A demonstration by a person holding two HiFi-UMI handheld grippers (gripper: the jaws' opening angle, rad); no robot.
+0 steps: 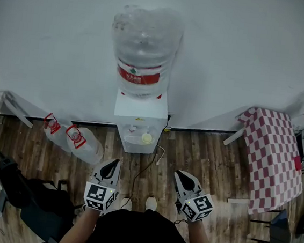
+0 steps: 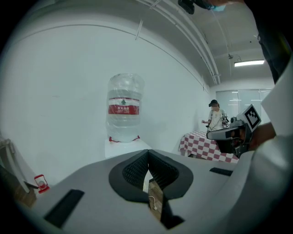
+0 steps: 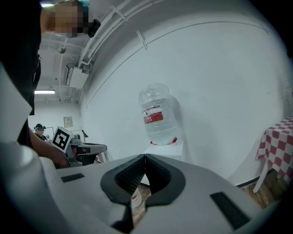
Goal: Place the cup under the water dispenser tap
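Both sets of jaws are pinched fully together with nothing in them. On the left gripper [image 2: 147, 157] you only see floor and a bit of cable through the slit below the tips, and it's the same story on the right gripper [image 3: 144, 159].

The cup [image 1: 147, 138] looks to be the small pale yellow round thing sitting in the dispenser [image 1: 140, 109] recess, right under where the taps are. So it seems to lie where the task wants it. It's too small from up here to say whether it's dead centre under a spout or off toward the right one.

My take on doing this bit well: with empty jaws and the cup in the bay, the thing that matters is not bumping it. Any approach should come in low and straight along the floor [image 1: 203, 150] line, clear of the cable [image 1: 159, 158] trailing from the base and the spare jugs [image 1: 87, 145] on the left. A light cup like that would tip from a nudge on the rim.

Pose: both grippers are held out in front of the body, roughly parallel, noses aimed at the dispenser and dipped slightly. They sit either side of its centre line and well short of it. Forearms come in from the bottom edge, with the marker cubes facing up.
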